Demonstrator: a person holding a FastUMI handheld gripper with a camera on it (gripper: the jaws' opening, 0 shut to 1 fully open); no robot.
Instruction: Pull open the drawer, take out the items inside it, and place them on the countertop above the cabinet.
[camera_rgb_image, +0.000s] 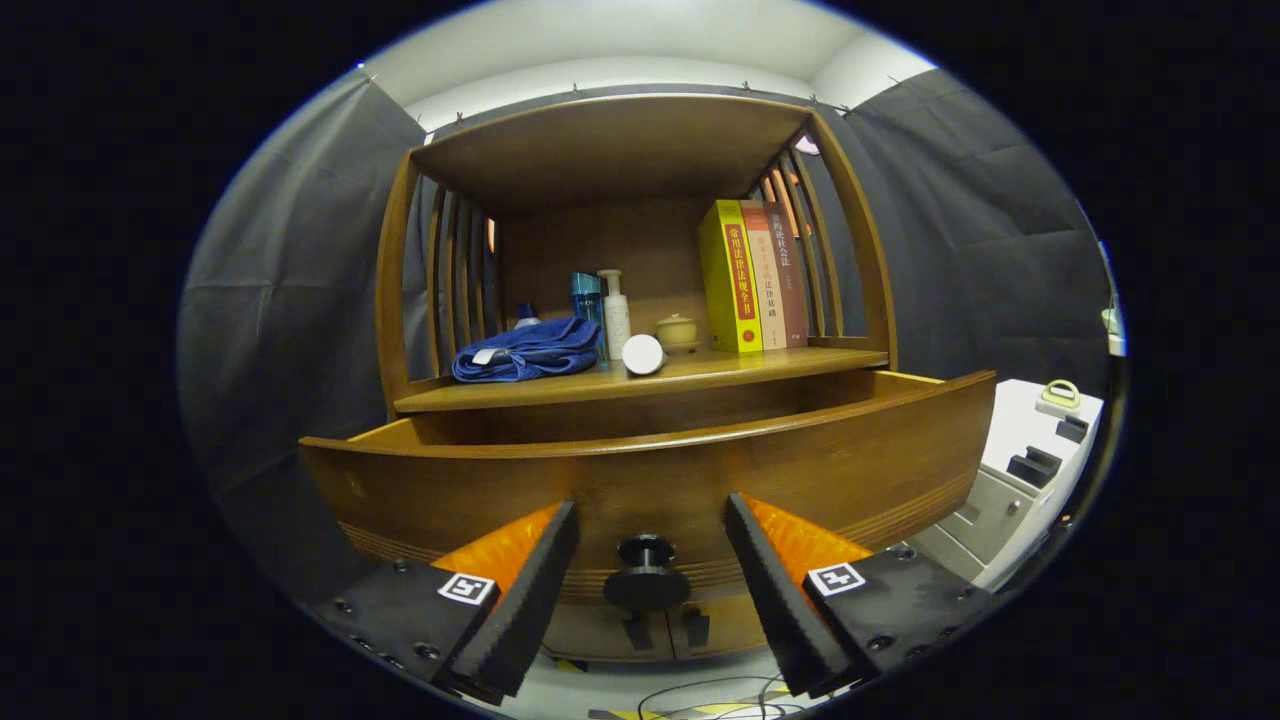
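Our gripper's two fingers stand wide apart, each a wedge of black ribbed padding backed by orange plastic, and they grip nothing. Between them, touching neither, sits the drawer's round black knob, a small disc on a short stem. The drawer is pulled out toward us; its front is a broad, curved panel of glossy brown wood with fine grooved lines along its lower edge. We look at it from below its rim, so its inside and whatever lies there are hidden from us. Just above and behind the drawer runs the countertop, a smooth wooden ledge framed by curved slatted sides and a wooden roof. Toward its left edge lies a folded blue towel, soft and rumpled. Near the middle of its front edge rests a white round object, too small to identify. Behind it stand a blue bottle, a white pump bottle and a small lidded ceramic jar. At the right end three upright books lean against the slats. Below the drawer, two cabinet door handles are partly cut off behind the knob.
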